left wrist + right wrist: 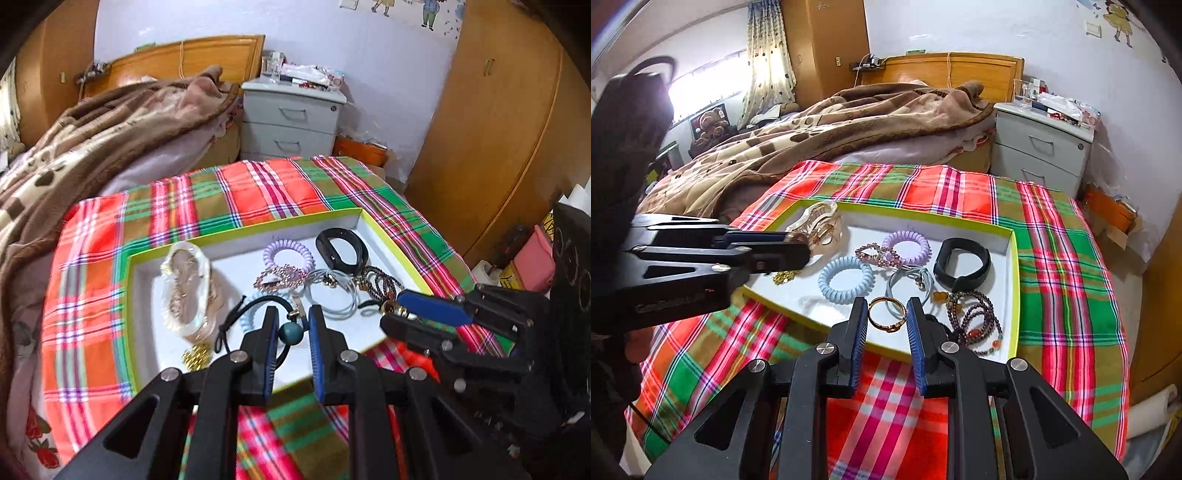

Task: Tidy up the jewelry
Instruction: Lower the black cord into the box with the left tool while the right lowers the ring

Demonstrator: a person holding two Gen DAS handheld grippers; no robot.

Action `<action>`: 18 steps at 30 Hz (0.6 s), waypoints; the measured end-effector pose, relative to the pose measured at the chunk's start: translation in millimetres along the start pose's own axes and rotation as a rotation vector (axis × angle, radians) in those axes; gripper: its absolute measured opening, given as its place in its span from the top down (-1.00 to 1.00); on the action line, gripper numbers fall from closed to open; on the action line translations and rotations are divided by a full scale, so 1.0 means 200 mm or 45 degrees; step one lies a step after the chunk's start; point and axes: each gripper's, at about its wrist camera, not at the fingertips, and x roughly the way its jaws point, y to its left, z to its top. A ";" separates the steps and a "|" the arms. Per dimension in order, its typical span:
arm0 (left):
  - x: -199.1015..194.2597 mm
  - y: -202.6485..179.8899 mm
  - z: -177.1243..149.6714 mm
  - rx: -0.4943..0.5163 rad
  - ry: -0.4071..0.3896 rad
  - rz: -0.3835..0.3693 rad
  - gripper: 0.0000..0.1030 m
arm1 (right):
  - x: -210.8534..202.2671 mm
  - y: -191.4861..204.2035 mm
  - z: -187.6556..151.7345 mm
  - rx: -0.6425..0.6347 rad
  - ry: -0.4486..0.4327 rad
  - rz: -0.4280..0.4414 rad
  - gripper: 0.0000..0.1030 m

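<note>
A white tray with a yellow-green rim lies on the plaid cloth and holds several pieces. My left gripper is shut on a black hair tie with a teal bead; its cord loops out to the left. My right gripper is shut on a gold ring above the tray's near edge. In the tray lie a blue coil tie, a lilac coil tie, a black band, a dark bead bracelet and a pale claw clip.
The plaid cloth covers the bed's near end. A brown blanket is heaped behind the tray. A grey nightstand stands at the back right, beside a wooden wardrobe. Pink and yellow items sit at the right.
</note>
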 end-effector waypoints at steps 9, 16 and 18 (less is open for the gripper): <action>0.17 0.01 0.02 0.019 0.073 0.010 0.67 | 0.14 -0.04 0.01 0.024 0.074 0.033 0.57; 0.23 0.04 -0.01 0.010 0.113 0.030 0.67 | 0.21 -0.04 0.00 -0.006 0.137 0.069 0.57; 0.24 0.04 -0.01 0.009 0.121 0.033 0.67 | 0.23 -0.04 -0.01 -0.007 0.149 0.079 0.57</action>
